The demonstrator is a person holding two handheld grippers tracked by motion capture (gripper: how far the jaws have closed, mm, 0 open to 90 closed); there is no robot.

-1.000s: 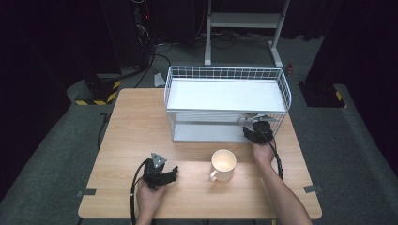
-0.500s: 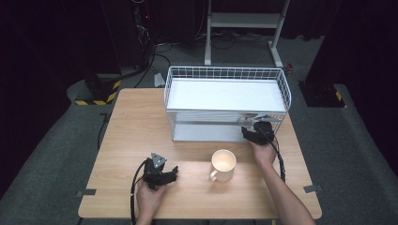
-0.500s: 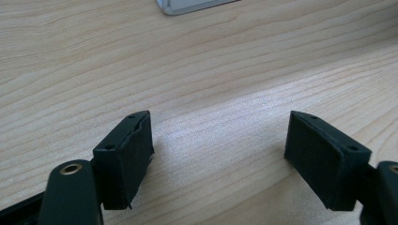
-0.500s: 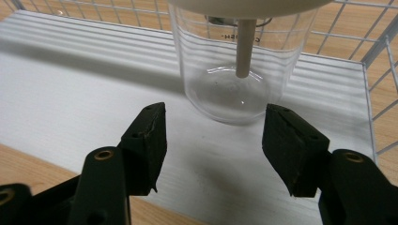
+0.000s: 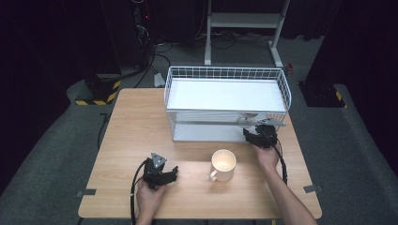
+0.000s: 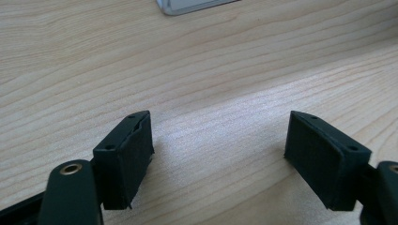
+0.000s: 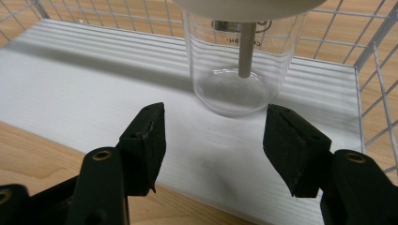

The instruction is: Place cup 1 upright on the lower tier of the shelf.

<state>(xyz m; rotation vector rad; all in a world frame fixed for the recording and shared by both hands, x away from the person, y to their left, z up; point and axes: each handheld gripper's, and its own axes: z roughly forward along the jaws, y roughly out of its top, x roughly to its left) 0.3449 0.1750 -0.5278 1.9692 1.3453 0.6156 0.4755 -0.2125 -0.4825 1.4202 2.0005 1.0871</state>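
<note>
In the right gripper view, the right hand-held gripper (image 7: 213, 140) has just been opening; its jaws stand spread, nothing between them, with a clear glass jar (image 7: 237, 70) under a white lid just beyond its tips on the wire rack's white lower shelf (image 7: 94, 84). The high view places a cream mug (image 5: 223, 163) near it, toward the left hand-held gripper (image 5: 172, 173), which rests spread on the wooden surface (image 6: 211, 61).

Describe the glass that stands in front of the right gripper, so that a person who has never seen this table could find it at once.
Start at the white wire rack at the far side of the wooden table. On its lower white shelf, near the right end, stands the clear glass, just beyond the open right gripper. Unlike the cream mug on the bare table, it is transparent.
</note>
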